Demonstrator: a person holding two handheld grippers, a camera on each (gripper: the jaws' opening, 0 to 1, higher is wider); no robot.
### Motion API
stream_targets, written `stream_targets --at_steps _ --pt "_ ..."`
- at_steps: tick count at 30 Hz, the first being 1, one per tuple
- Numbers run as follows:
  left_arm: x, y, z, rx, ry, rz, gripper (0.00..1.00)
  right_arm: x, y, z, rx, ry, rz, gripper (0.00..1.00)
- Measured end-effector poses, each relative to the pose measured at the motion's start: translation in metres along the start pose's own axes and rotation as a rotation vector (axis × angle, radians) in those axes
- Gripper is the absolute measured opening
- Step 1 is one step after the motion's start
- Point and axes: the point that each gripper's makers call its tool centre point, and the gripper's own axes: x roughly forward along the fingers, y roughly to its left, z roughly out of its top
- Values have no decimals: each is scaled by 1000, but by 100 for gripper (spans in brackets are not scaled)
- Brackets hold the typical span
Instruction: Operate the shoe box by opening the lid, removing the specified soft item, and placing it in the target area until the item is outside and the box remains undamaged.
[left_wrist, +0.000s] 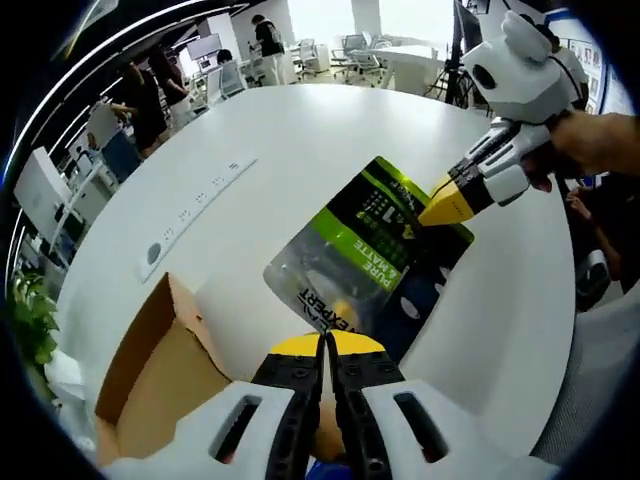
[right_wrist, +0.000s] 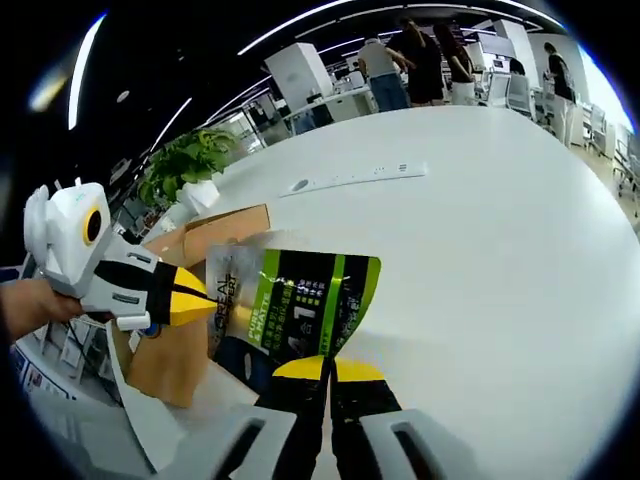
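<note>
White table (left_wrist: 300, 140), open-plan office

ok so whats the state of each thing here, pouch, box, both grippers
green and black pouch: out of the box, held above the table by opposite edges
cardboard shoe box: open, flap up, on the table
left gripper: shut on the pouch's edge
right gripper: shut on the pouch's opposite edge
power strip: lying flat on the table, apart from the box
</note>
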Motion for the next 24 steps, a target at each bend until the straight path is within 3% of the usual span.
stream_targets --at_steps 13,24 --pt "21 -9 -6 61 45 -22 0 2 -7 -15 -40 -3 -50 0" --pt "34 -7 -10 59 69 -26 0 10 -16 -19 -27 -18 -86 0"
